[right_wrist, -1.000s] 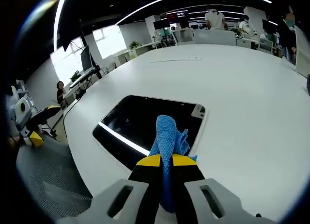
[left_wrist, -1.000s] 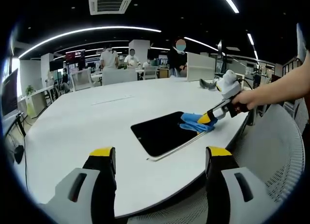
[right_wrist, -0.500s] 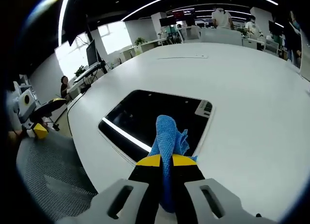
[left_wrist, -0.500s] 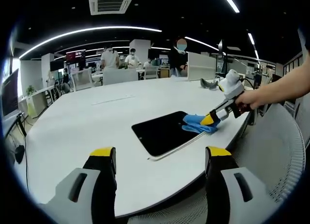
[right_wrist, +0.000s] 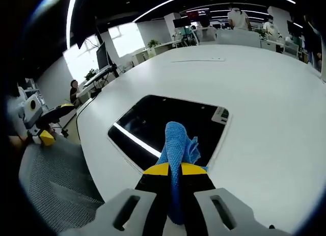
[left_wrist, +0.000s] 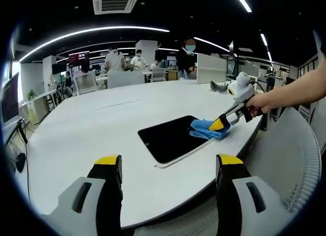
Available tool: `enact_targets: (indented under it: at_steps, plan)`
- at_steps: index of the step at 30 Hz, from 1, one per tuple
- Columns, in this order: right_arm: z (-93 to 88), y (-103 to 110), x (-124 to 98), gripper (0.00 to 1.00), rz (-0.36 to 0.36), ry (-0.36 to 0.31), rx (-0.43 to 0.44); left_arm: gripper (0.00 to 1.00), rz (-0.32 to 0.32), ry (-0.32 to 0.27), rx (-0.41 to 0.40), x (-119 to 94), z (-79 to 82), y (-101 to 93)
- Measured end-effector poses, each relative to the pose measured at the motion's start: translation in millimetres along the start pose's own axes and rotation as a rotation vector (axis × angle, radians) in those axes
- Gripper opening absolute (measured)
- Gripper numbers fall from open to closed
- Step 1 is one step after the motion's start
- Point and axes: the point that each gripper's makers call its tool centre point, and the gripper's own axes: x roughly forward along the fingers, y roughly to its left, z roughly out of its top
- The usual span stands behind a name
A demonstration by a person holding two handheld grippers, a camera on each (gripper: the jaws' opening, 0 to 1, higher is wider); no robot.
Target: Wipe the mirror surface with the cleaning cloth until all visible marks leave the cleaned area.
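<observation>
- Our right tongs are clamped tight on the blue cleaning cloth, whose bunched end sticks out past the yellow tips.
- In the left gripper view we see the cloth resting on the mirror near its far right edge, with the right tongs angled down onto it from a person's hand.
- The mirror lies flat on the white table, a dark rounded rectangle close to the table's near edge; it reflects a ceiling light as a bright streak.
- Our left tongs hang wide open and hold nothing, back from the mirror over the table's rim.
- We cannot make out any marks on the glass at this size, so we cannot judge how much of the wiping is left.
- Risk one: only a narrow wad of cloth touches the glass, so we judge a stroke could miss patches or let the hard yellow tips scrape the surface.
- Risk two: nothing pins the mirror, and it sits near the edge; a firm push toward us could slide it off the table.
- Risk three: the cloth could drag out of the grip if it catches on the mirror's frame.
</observation>
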Motion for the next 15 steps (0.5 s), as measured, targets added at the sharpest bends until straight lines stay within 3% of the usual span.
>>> enact_targets:
  at_steps: [12,15]
  plan:
    - [11.9,26.8,23.1,0.0,0.037,0.011,-0.094,0.73,0.0,0.006,0.002,0.1,-0.3,0.1]
    - [15.0,32.9,28.8,0.0,0.049,0.005,-0.079,0.73,-0.002,0.005,0.002,0.3,0.0,0.1]
